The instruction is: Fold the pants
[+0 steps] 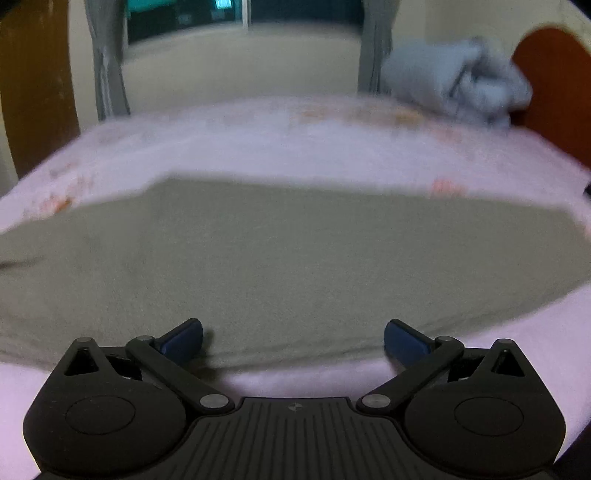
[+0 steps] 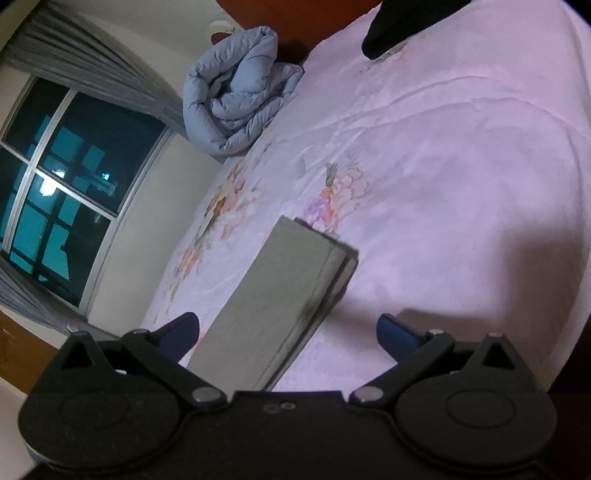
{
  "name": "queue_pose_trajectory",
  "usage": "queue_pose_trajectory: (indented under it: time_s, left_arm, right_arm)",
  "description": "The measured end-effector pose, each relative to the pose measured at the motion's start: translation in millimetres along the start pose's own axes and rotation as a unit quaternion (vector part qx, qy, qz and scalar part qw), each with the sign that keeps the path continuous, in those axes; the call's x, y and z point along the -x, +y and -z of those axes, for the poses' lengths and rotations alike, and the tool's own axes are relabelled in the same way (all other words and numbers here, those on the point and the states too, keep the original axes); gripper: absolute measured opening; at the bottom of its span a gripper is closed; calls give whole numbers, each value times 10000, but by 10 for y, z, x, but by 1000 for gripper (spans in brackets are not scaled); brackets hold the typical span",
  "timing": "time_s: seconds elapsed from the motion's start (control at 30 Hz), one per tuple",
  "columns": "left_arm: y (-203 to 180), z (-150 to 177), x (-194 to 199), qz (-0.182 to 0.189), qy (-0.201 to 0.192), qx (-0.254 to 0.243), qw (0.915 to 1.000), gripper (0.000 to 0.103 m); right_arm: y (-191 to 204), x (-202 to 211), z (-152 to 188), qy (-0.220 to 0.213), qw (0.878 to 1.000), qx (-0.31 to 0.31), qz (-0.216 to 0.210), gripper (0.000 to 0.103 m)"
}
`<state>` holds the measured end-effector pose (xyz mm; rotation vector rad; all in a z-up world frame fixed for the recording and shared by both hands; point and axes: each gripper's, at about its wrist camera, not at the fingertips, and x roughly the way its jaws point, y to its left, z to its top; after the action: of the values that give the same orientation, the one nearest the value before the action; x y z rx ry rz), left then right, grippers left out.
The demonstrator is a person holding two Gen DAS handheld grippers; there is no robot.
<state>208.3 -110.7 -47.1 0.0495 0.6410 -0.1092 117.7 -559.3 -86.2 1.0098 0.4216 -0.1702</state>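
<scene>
The pants (image 1: 280, 258) lie flat on the pink bedsheet (image 1: 258, 147), a long grey-green band already doubled lengthwise, with stacked layers showing at the hem end (image 2: 332, 273) in the right wrist view. Both tools are spread wide and hold nothing: the left gripper (image 1: 293, 338) hovers at the near edge of the cloth, and the right gripper (image 2: 288, 330) stands over one narrow end with the fabric passing below its fingers. The next fold probably brings one end over to the other, so each gripper should pinch all layers together at a corner, lift just clear of the sheet and lay the end down square so the edges match. The left view is smeared by motion, so seams and the waistband cannot be picked out, and both ends run out of frame there. A dark shape (image 2: 391, 29) at the top of the right view is too cropped to identify. A rolled blue quilt (image 2: 240, 99) sits well apart by the headboard.
</scene>
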Motion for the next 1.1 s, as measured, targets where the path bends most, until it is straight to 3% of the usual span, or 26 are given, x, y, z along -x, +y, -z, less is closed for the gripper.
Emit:
queue_pose_trajectory:
  time_s: [0.07, 0.17, 0.27, 0.3, 0.33, 0.43, 0.6, 0.83, 1.1]
  left_arm:
    - [-163, -101, 81, 183, -210, 107, 9996, 103]
    - [-448, -152, -39, 358, -8, 318, 9989, 103]
    - [-744, -39, -205, 319, 166, 200, 9992, 103]
    - [-864, 51, -291, 203, 389, 61, 9990, 103]
    - [-956, 135, -286, -6, 283, -60, 9996, 103]
    - [-1036, 167, -178, -113, 242, -25, 9996, 103]
    - [-993, 178, -102, -113, 280, 76, 9995, 103]
    - [-994, 105, -303, -100, 230, 89, 9996, 103]
    - [-987, 113, -292, -88, 211, 112, 9997, 103]
  right_arm:
    - [-45, -17, -12, -41, 10000, -69, -39, 97]
    - [-96, -113, 6, -62, 9997, -236, -77, 95]
    - [-85, -171, 34, -93, 9997, -219, 26, 94]
    - [-86, -183, 36, -106, 9997, -209, 59, 93]
    - [-89, -190, 40, -108, 9997, -189, 84, 92]
    - [-111, -170, 23, -148, 9997, -193, 17, 88]
    - [-233, -200, -55, -146, 9984, -493, -213, 66]
    - [-367, -269, -72, -115, 9936, -1028, -459, 54]
    - [-411, -391, 26, 11, 9921, -1165, -460, 23]
